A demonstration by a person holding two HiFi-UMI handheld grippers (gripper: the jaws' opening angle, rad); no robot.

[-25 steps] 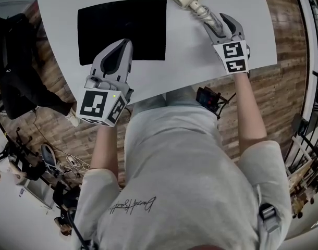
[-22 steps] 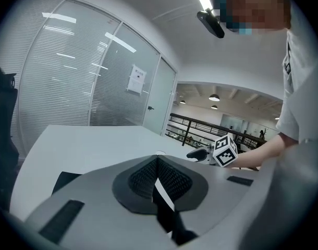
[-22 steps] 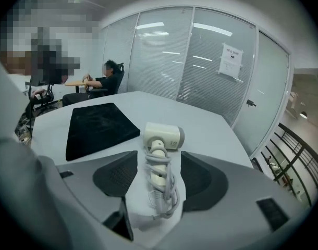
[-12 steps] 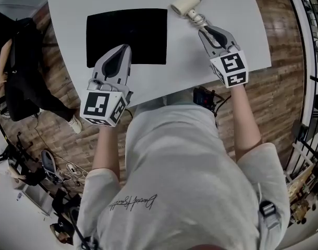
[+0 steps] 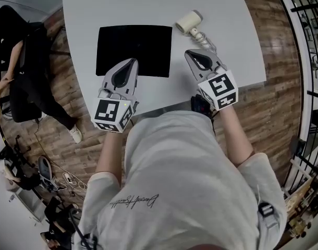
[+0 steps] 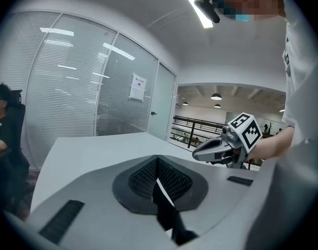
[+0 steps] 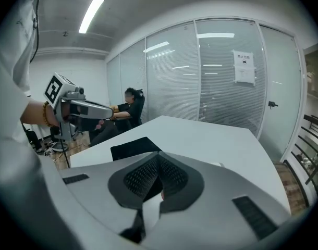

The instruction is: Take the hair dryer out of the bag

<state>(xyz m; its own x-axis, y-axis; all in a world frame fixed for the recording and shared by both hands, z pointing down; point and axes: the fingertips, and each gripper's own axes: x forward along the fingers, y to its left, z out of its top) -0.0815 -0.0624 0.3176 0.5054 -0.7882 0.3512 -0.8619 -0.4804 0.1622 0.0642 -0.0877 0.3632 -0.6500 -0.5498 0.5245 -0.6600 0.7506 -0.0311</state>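
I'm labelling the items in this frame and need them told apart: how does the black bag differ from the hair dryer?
Colour: the black bag is black, the hair dryer cream. Shape: the bag lies flat as a rectangle; the dryer is a rounded body with a handle. Size: the bag covers far more of the table than the dryer. Both lie on the white table, apart from each other.

The hair dryer [image 5: 189, 21] is cream. The bag [image 5: 134, 50] is plain black, on a pale grey surface [image 5: 242, 40]. The left tongs [image 5: 131, 62] and right tongs [image 5: 190, 53] are grey with black dotted pads, and their cubes are white with black square markers. The floor [image 5: 284, 87] is brown wood plank.
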